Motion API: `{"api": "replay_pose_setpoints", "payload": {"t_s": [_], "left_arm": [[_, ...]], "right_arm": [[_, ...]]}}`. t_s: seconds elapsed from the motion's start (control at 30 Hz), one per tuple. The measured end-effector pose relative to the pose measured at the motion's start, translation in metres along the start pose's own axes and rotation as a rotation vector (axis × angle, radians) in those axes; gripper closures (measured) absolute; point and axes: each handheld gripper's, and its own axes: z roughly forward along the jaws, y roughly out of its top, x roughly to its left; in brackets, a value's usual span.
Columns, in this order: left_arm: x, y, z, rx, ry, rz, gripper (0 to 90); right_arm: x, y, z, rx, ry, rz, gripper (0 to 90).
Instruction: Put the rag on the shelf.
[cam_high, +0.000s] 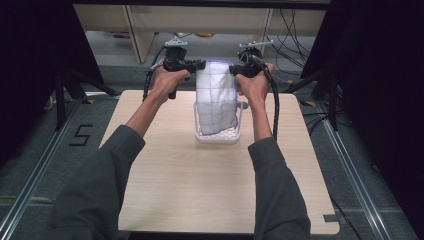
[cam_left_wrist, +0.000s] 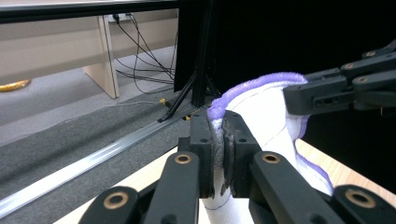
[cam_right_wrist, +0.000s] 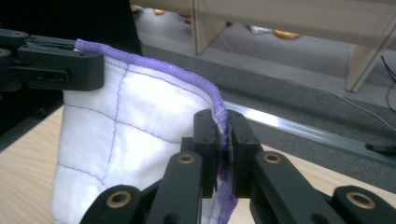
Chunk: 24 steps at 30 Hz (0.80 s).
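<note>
A pale wooden surface (cam_high: 210, 195) stands on grey carpet (cam_high: 30, 165). Black curtains (cam_high: 380, 75) flank it. Cables (cam_high: 292, 30) trail past light wooden shelving (cam_high: 135, 30) behind.

A white quilted cloth (cam_high: 216, 97) with thin stitched grid lines and a purple bound edge hangs upright, stretched by its two top corners. The left claw (cam_high: 200, 64) pinches the top left corner and the right claw (cam_high: 234, 70) pinches the top right, each with its jaws closed on the purple hem. The cloth's lower end sits inside a small clear basket (cam_high: 239, 131), which stands on the far middle of the counter (cam_high: 200, 190). In the left gripper view the cloth (cam_left_wrist: 266, 116) curves away from the jaws; in the right gripper view the cloth (cam_right_wrist: 140, 121) spreads flat leftward.
</note>
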Motion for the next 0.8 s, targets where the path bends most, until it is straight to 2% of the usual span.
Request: {"api": "replay_pose_setpoints", "payload": {"t_s": [0.17, 0.23, 0.33, 0.4, 0.43, 0.47, 0.63, 0.67, 0.73, 0.77, 0.8], "left_arm": [[0.001, -0.006, 0.011, 0.010, -0.015, -0.025, 82.8], [-0.001, -0.011, 0.017, 0.040, -0.014, -0.016, 82.5], [-0.001, -0.016, 0.023, 0.058, -0.016, -0.028, 82.1], [0.000, -0.020, 0.027, 0.071, -0.016, -0.034, 82.0], [0.000, -0.020, 0.027, 0.071, -0.016, -0.034, 81.9], [0.001, -0.024, 0.031, 0.086, -0.023, -0.036, 81.7], [0.003, -0.031, 0.035, 0.111, -0.019, -0.052, 80.8], [0.004, -0.034, 0.036, 0.130, -0.018, -0.055, 80.7], [0.003, -0.035, 0.036, 0.157, -0.016, -0.050, 80.7], [0.003, -0.035, 0.036, 0.157, -0.016, -0.050, 80.7], [0.002, -0.037, 0.037, 0.183, -0.019, -0.051, 80.5]], "right_arm": [[-0.005, -0.004, 0.008, 0.035, -0.031, 0.016, 84.4], [-0.007, -0.010, 0.014, 0.060, -0.048, 0.010, 84.2], [-0.011, -0.018, 0.020, 0.086, -0.056, 0.019, 84.1], [-0.012, -0.023, 0.022, 0.099, -0.054, 0.033, 84.1], [-0.014, -0.025, 0.023, 0.098, -0.051, 0.020, 84.1], [-0.011, -0.026, 0.024, 0.109, -0.060, 0.048, 84.0], [-0.014, -0.031, 0.028, 0.142, -0.055, 0.035, 83.2], [-0.013, -0.033, 0.030, 0.153, -0.058, 0.048, 83.0], [-0.014, -0.035, 0.034, 0.170, -0.055, 0.029, 82.1], [-0.014, -0.035, 0.034, 0.170, -0.055, 0.029, 82.1], [-0.015, -0.038, 0.037, 0.188, -0.056, 0.041, 80.2]]}}
